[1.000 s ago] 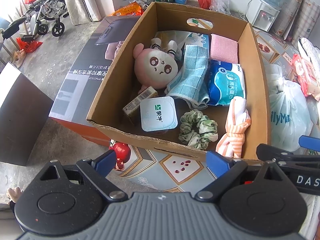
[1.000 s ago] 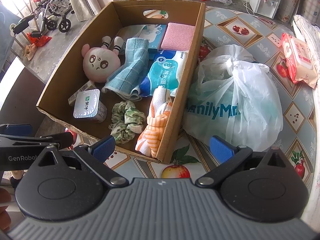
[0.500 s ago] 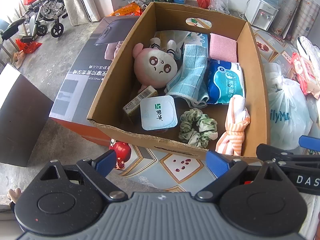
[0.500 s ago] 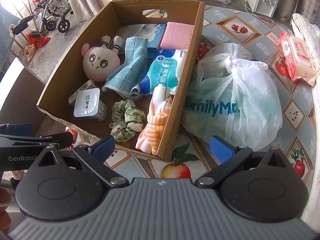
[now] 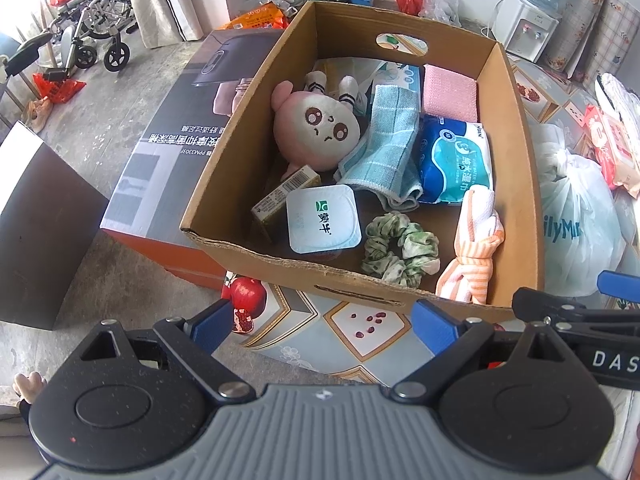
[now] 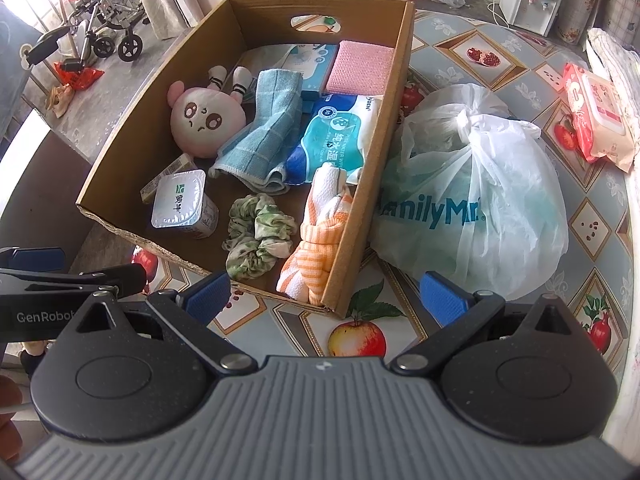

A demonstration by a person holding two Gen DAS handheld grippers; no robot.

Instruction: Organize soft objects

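A cardboard box (image 5: 516, 128) (image 6: 384, 128) on the table holds a pink plush toy (image 5: 316, 128) (image 6: 206, 120), a blue towel (image 5: 386, 144) (image 6: 264, 132), a pink cloth (image 5: 450, 90) (image 6: 360, 68), a wet-wipes pack (image 5: 456, 160) (image 6: 336, 136), a green scrunchie (image 5: 400, 248) (image 6: 258, 234), a knotted orange-striped cloth (image 5: 472, 248) (image 6: 320, 232) and a yogurt cup (image 5: 322, 218) (image 6: 180, 204). My left gripper (image 5: 322, 322) hangs open before the box's near wall. My right gripper (image 6: 324, 294) is open, empty, at the box's near right corner.
A tied white plastic bag (image 6: 472, 200) (image 5: 576, 216) lies right of the box. A red wipes pack (image 6: 596, 116) sits far right on the fruit-patterned tablecloth (image 6: 460, 48). A large printed carton (image 5: 168, 152) stands left on the floor, a wheelchair (image 5: 88, 20) beyond.
Both grippers have drifted only slightly; the box sits a little higher in each view. Nothing was taken hold of or let go.
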